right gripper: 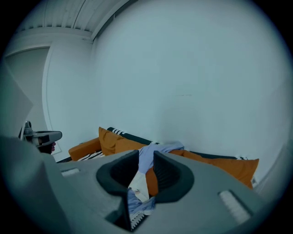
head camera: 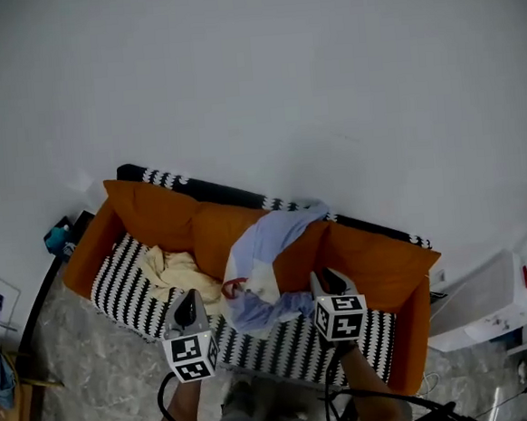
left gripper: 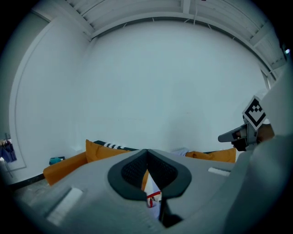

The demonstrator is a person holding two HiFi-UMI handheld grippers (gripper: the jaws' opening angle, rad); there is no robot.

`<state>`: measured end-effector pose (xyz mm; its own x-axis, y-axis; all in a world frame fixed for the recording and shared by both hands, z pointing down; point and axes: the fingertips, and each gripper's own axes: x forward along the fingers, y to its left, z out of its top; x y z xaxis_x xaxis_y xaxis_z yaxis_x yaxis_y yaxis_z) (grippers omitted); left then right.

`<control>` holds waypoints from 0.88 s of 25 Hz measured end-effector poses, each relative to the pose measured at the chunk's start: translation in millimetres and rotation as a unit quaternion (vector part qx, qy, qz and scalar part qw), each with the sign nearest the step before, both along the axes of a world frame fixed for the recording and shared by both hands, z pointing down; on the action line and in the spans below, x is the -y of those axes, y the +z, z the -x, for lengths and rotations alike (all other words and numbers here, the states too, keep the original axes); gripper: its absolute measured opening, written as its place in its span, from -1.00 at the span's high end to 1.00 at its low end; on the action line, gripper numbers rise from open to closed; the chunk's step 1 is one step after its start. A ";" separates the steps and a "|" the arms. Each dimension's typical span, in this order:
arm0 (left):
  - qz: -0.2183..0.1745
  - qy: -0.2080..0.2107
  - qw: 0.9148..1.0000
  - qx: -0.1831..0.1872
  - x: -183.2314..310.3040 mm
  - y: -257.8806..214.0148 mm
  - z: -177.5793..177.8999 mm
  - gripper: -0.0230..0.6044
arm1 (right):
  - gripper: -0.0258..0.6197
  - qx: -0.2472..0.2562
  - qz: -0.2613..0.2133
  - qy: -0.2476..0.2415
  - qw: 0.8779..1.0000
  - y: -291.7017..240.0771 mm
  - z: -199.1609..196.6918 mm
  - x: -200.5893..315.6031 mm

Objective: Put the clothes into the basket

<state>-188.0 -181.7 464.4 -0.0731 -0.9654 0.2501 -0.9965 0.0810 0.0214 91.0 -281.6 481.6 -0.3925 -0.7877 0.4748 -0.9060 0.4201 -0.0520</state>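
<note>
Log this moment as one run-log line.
left gripper: shut, empty | right gripper: open, empty | blue garment: draped on sofa | cream garment: on sofa | basket: not in view

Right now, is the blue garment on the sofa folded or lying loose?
Loose: the blue garment hangs crumpled over an orange back cushion onto the striped seat, unfolded.

This looks like a home living room. An orange-cushioned sofa [head camera: 155, 214] with a black-and-white striped seat stands against a plain white wall [head camera: 281, 86], on a grey stone-patterned floor [head camera: 95, 382]. Loose clothes [head camera: 266, 241] lie on the sofa, and a white boxy unit [head camera: 484, 301] sits just beside its right end.
</note>
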 end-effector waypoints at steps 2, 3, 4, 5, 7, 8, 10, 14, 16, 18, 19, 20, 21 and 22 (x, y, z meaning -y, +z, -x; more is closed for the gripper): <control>0.008 -0.013 1.000 -0.004 3.3 8.4 22.9 0.90 | 0.59 -0.003 0.008 -0.013 1.000 8.0 26.9 9.5; 0.013 -0.019 1.000 -0.007 5.1 14.3 34.0 0.90 | 0.59 -0.004 0.013 -0.020 1.000 13.7 40.8 13.9; 0.020 -0.024 0.999 -0.010 6.8 21.3 44.5 0.90 | 0.59 -0.007 0.019 -0.027 0.999 21.0 54.6 17.8; 0.027 -0.029 0.999 -0.013 8.5 29.3 54.3 0.90 | 0.59 -0.010 0.027 -0.033 0.999 29.4 67.9 21.4; 0.043 -0.034 0.998 -0.018 12.4 46.1 72.0 0.90 | 0.59 -0.017 0.042 -0.044 0.998 47.8 92.3 28.1; 0.051 -0.034 0.998 -0.019 15.2 54.5 80.2 0.90 | 0.59 -0.020 0.050 -0.048 0.997 57.0 103.6 31.7; 0.066 -0.030 0.997 -0.017 21.7 71.5 95.3 0.90 | 0.59 -0.024 0.064 -0.056 0.996 75.5 124.1 39.1; 0.094 -0.031 0.995 -0.019 31.2 105.8 122.1 0.90 | 0.59 -0.038 0.088 -0.069 0.993 113.2 153.0 50.5; 0.106 -0.042 0.993 -0.029 32.4 124.9 134.7 0.90 | 0.59 -0.043 0.100 -0.072 0.991 132.7 163.0 53.3; 0.118 -0.051 0.991 -0.039 32.4 146.8 144.4 0.90 | 0.59 -0.049 0.114 -0.077 0.989 154.8 171.7 53.7; 0.126 -0.054 0.990 -0.044 32.3 159.1 147.5 0.90 | 0.59 -0.053 0.121 -0.080 0.988 167.1 175.4 53.2; 0.133 -0.056 0.988 -0.049 32.3 172.2 149.6 0.90 | 0.59 -0.056 0.128 -0.084 0.987 180.2 178.9 52.5; 0.141 -0.057 0.987 -0.053 32.3 185.8 151.3 0.90 | 0.59 -0.059 0.135 -0.087 0.985 193.6 182.5 51.4; 0.149 -0.058 0.986 -0.056 32.1 199.3 153.0 0.90 | 0.59 -0.060 0.143 -0.090 0.984 207.2 186.1 49.5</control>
<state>-341.0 -213.9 663.7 -0.1352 -0.8348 0.5337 -0.9727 0.2144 0.0889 -95.1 -331.1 688.8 -0.4412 -0.5387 0.7177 -0.8250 0.5581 -0.0883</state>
